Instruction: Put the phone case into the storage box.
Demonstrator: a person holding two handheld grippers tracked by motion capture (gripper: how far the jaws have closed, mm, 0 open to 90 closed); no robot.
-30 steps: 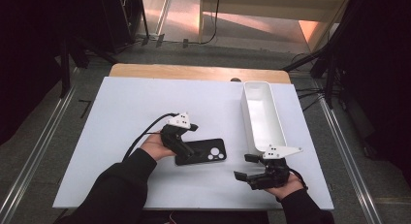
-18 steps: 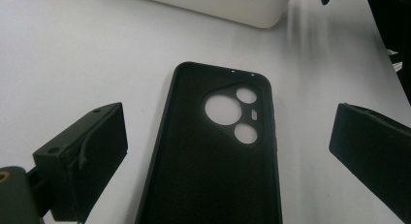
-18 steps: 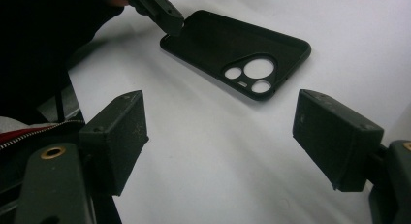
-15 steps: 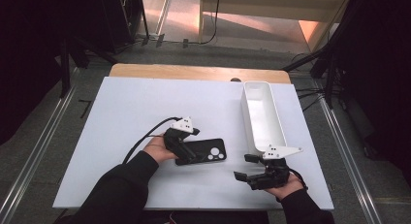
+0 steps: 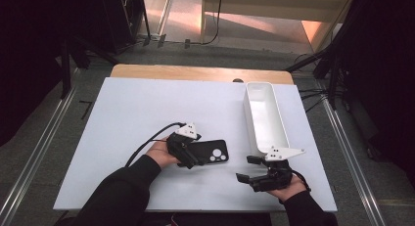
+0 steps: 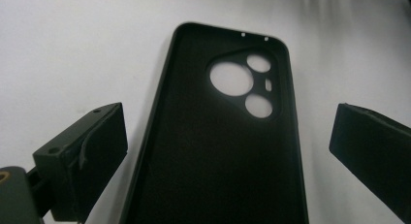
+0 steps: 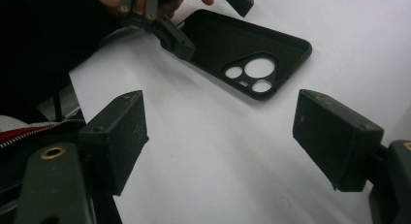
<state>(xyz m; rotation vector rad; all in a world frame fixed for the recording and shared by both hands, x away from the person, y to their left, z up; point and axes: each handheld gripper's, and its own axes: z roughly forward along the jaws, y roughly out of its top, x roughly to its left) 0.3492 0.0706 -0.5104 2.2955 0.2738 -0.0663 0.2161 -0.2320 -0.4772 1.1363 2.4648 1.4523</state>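
1. Lower than a second ago, the left gripper [image 5: 192, 156] has sunk onto the near end of the black phone case [image 5: 211, 151], its jaws now straddling that end.
2. Seen along the left gripper [image 6: 228, 146], the jaws stand wide, one on each side of the phone case [image 6: 223, 151], and neither pad presses on its edges (bare table shows between each jaw and the case).
3. From that gripper the case runs straight ahead, hollow side up, with its camera cut-outs at the far end.
4. Ahead of the right gripper [image 7: 220, 136] and a little to its left lies the phone case [image 7: 242, 54], well apart from its jaws, which are spread wide with nothing between them.
5. That right gripper [image 5: 250, 169] has kept its place near the front edge of the white table [image 5: 147, 103].
6. Just beyond the right gripper stands a long white tray [image 5: 259, 91], its near end close to the grey plate on top.
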